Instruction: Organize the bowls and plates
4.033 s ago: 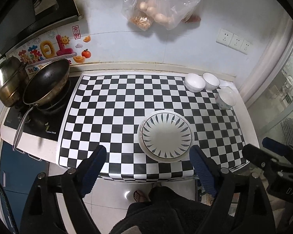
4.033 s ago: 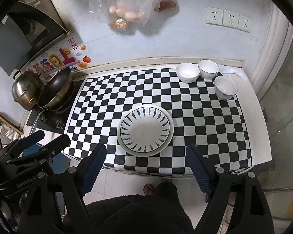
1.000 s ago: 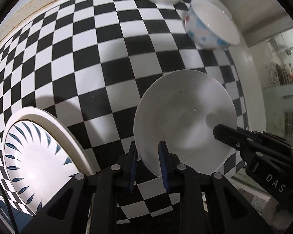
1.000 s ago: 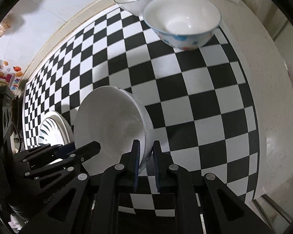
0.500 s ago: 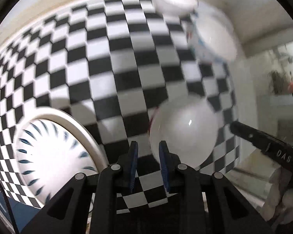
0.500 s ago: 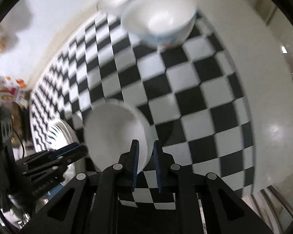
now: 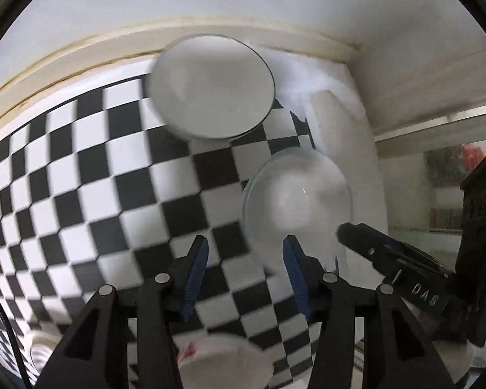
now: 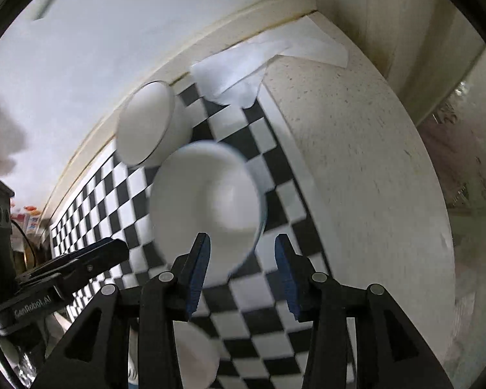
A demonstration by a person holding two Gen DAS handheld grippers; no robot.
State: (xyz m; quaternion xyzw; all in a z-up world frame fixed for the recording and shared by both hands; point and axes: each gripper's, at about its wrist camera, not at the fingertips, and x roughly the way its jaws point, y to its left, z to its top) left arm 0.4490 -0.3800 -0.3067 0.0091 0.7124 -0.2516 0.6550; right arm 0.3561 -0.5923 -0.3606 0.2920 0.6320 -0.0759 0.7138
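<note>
A white bowl with a blue rim (image 7: pixel 296 201) (image 8: pixel 205 207) stands on the checkered mat near its right edge. A second white bowl (image 7: pixel 212 86) (image 8: pixel 147 123) stands behind it by the wall. A third white bowl (image 7: pixel 225 361) (image 8: pixel 194 356) lies below and behind both grippers at the mat's front. My left gripper (image 7: pixel 244 272) is open and empty, just left of the blue-rimmed bowl. My right gripper (image 8: pixel 241 272) is open and empty, with the bowl's near rim between its fingertips' line. The frames are blurred by motion.
The checkered mat (image 7: pixel 81 175) covers the counter. A bare speckled counter strip (image 8: pixel 356 162) runs along the right, with white paper (image 8: pixel 275 52) in the back corner. The patterned plate's edge (image 7: pixel 39 350) shows at the lower left.
Both grippers let go of the white bowl, opened, and moved forward toward the two bowls at the back right. The released bowl now lies behind them near the mat's front.
</note>
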